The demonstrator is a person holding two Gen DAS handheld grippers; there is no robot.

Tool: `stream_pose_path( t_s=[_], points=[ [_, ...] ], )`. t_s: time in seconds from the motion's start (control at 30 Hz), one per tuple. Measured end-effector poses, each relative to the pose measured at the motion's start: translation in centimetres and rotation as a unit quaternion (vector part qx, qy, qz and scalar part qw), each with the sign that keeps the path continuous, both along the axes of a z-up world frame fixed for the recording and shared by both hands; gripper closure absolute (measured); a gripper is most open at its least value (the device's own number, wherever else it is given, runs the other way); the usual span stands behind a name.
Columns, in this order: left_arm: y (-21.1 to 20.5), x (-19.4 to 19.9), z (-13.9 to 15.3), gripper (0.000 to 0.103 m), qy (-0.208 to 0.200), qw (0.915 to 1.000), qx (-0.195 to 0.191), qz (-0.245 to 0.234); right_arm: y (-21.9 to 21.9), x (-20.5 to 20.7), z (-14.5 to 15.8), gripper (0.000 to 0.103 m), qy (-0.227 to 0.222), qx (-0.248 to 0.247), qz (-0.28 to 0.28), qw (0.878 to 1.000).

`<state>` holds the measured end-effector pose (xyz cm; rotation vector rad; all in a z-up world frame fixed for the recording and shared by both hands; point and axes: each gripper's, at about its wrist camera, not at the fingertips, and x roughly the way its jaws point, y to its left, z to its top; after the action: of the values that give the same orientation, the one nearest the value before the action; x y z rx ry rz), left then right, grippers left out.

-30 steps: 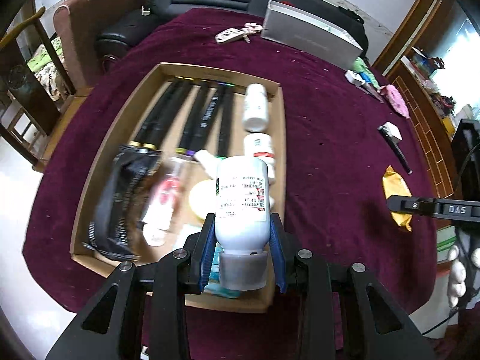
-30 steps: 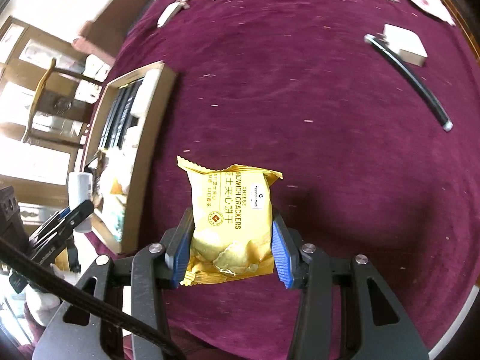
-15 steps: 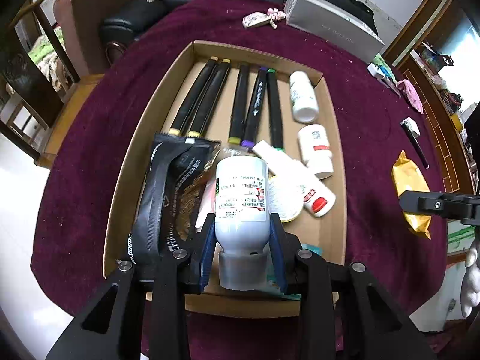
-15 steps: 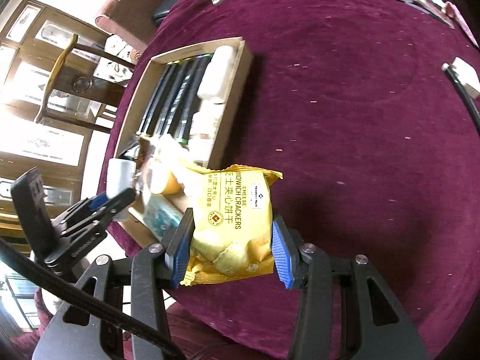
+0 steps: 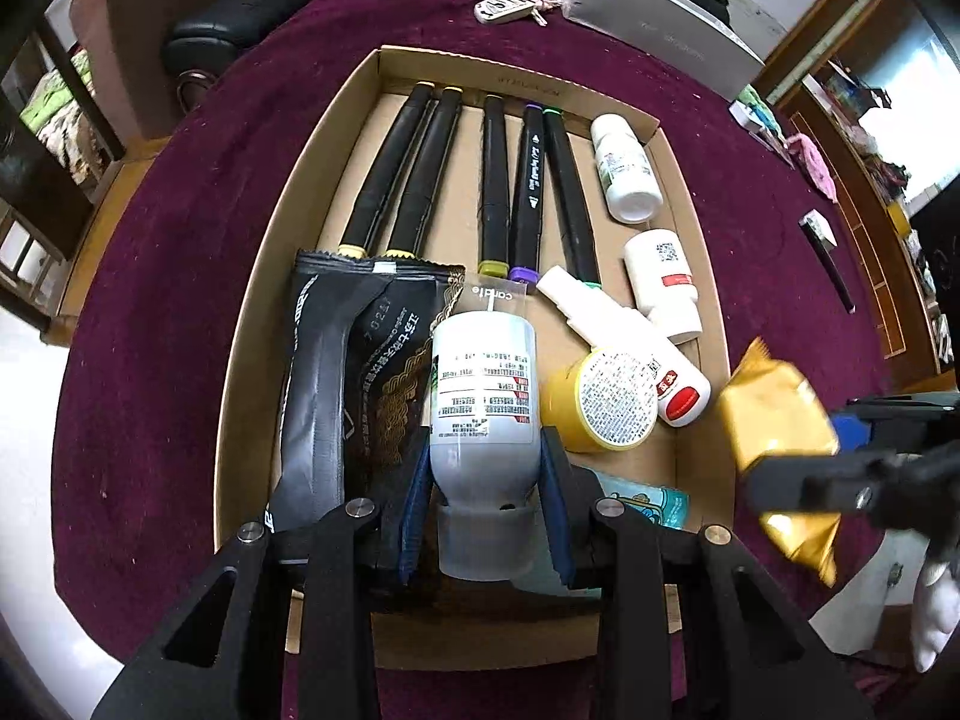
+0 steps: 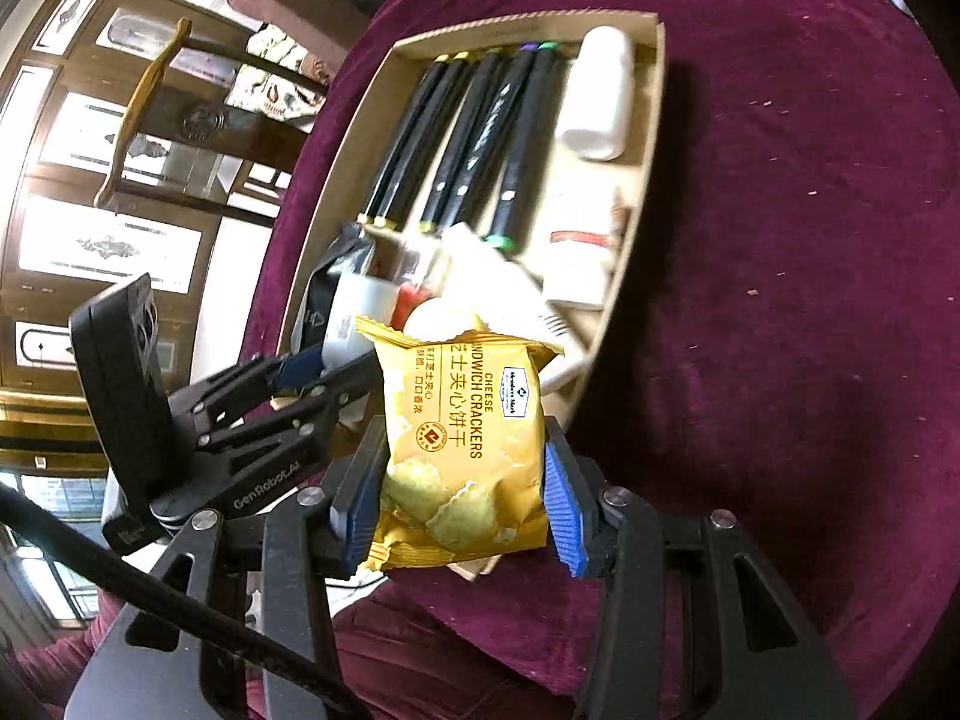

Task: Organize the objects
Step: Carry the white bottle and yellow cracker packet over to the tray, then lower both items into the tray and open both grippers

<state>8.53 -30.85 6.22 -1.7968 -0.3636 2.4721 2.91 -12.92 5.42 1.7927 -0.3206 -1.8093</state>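
My left gripper (image 5: 485,498) is shut on a white labelled bottle (image 5: 483,396), held over the near part of a cardboard tray (image 5: 252,276). The tray holds several black markers (image 5: 498,180), a black snack pouch (image 5: 348,372), small white bottles (image 5: 624,171), a yellow-lidded jar (image 5: 606,399) and a teal packet (image 5: 648,501). My right gripper (image 6: 465,507) is shut on a yellow cheese cracker packet (image 6: 465,438), held at the tray's (image 6: 651,138) near right corner. In the left wrist view the packet (image 5: 774,408) hangs beside the tray's right wall. The left gripper (image 6: 300,372) shows in the right wrist view.
The tray sits on a round table with a dark red cloth (image 5: 156,240). At the far edge lie a key fob (image 5: 504,6) and a long grey box (image 5: 660,18). A black pen-like item (image 5: 831,264) lies right. A sofa (image 5: 234,24) and chair (image 6: 150,96) stand beyond.
Both grippers moved toward the tray with their loads. The bottle went from the tray's near right corner to over its near middle. The cracker packet travelled left from open cloth to the tray's right corner.
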Motion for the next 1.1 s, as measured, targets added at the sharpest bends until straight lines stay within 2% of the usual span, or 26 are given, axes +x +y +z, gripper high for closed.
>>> stream_pose_path(
  t_s=[0.2,0.33,0.63,0.7,0.77,0.87,1.1],
  points=[
    [-0.5,-0.2,-0.3,0.074,-0.004,0.9999,0.015,-0.002,-1.9,0.6,-0.8,0.057,-0.008,0.01,0.022,1.0],
    [-0.5,-0.2,-0.2,0.074,-0.005,0.9999,0.015,-0.007,-2.6,0.8,-1.4,0.057,-0.004,0.026,0.029,0.999],
    [-0.9,-0.1,-0.3,0.073,-0.005,0.9991,0.041,0.006,-3.2,1.0,-2.1,0.057,0.009,0.059,0.035,0.998],
    [-1.2,0.0,0.1,0.066,0.002,0.999,0.042,0.012,-3.2,0.9,-2.2,0.056,0.01,0.06,0.031,0.998],
    [-1.4,0.0,0.5,0.063,0.009,0.9986,0.049,0.014,-3.2,0.9,-2.2,0.056,0.014,0.063,0.028,0.998],
    [-1.6,0.1,1.1,0.059,0.013,0.9985,0.05,0.017,-3.0,0.8,-2.0,0.049,0.018,0.071,0.022,0.997],
    [-1.6,0.4,2.6,0.054,0.029,0.9982,0.049,0.021,-2.1,1.0,-1.3,0.047,0.029,0.066,0.014,0.997]
  ],
)
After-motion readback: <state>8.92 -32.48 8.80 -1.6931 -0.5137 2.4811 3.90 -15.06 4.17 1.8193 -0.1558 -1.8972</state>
